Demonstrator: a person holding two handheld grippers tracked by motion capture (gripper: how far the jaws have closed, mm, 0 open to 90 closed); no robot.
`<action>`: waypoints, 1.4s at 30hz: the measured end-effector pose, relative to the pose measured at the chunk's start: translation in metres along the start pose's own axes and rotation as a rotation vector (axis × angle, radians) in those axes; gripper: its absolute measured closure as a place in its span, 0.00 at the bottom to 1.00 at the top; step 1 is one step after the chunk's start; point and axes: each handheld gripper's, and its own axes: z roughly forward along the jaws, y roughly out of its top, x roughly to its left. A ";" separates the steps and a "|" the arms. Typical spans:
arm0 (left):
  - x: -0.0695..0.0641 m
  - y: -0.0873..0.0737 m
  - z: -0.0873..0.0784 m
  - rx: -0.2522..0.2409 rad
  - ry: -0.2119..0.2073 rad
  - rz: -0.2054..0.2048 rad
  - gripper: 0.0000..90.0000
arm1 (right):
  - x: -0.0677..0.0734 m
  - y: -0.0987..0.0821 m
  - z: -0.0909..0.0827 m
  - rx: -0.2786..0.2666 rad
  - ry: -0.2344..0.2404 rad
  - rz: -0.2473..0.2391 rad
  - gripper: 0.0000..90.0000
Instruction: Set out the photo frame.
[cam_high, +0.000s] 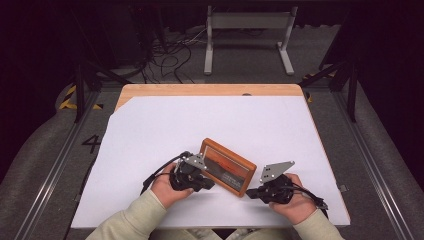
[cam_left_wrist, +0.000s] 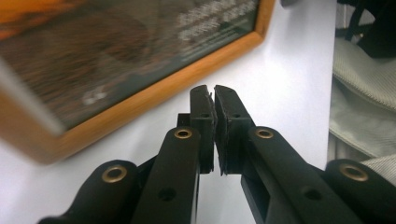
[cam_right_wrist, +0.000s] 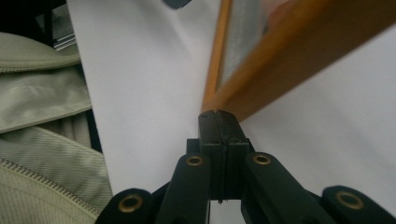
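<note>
Right now both grippers flank a wooden picture frame (cam_high: 227, 166) lying near-centre on the white table (cam_high: 150, 130). Left gripper (cam_high: 207, 184) sits at its near-left edge, fingers (cam_left_wrist: 204, 105) clenched on nothing, just off the wood. Right gripper (cam_high: 250, 193) has its fingers pressed together, tips at the near-right corner. Looks like nudging or squaring the frame; next needs a steady push from both sides.
</note>
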 end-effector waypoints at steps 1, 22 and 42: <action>0.002 -0.001 -0.004 -0.008 0.001 -0.009 0.96 | 0.001 0.001 0.001 0.002 0.007 -0.009 1.00; 0.020 -0.013 -0.023 -0.063 0.064 -0.058 0.94 | 0.014 0.003 0.028 0.004 -0.024 -0.136 1.00; 0.021 -0.025 -0.029 -0.052 0.094 -0.077 0.94 | -0.016 -0.006 0.023 -0.040 -0.131 -0.094 1.00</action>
